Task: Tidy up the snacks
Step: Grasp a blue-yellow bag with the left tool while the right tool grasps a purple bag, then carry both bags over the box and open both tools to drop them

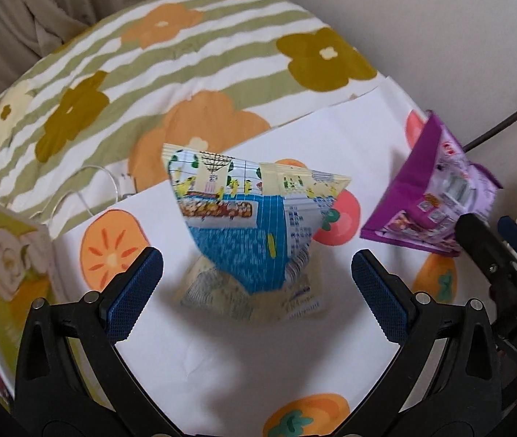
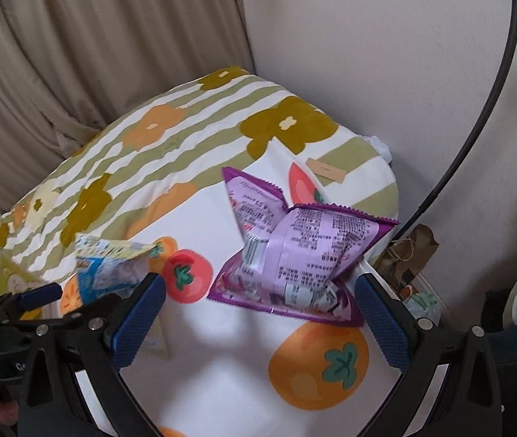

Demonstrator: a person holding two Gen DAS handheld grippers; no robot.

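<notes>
Left gripper (image 1: 256, 284) spread wide with the blue snack packet (image 1: 247, 215) blurred between its fingers, right gripper (image 2: 260, 318) spread wide around the purple snack packet (image 2: 302, 251), green box (image 1: 1, 266) cut off at left edge, fruit-print cloth (image 1: 222, 364) beneath

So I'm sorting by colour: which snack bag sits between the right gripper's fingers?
The purple bag, its printed back facing up, lies between the open right gripper. The blue-and-yellow bag lies in front of the left gripper.

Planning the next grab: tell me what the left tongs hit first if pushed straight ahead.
Most likely the blue and yellow snack packet, which sits centred just beyond the open left tongs. Nothing shows between them, though blur leaves the gap uncertain.
</notes>
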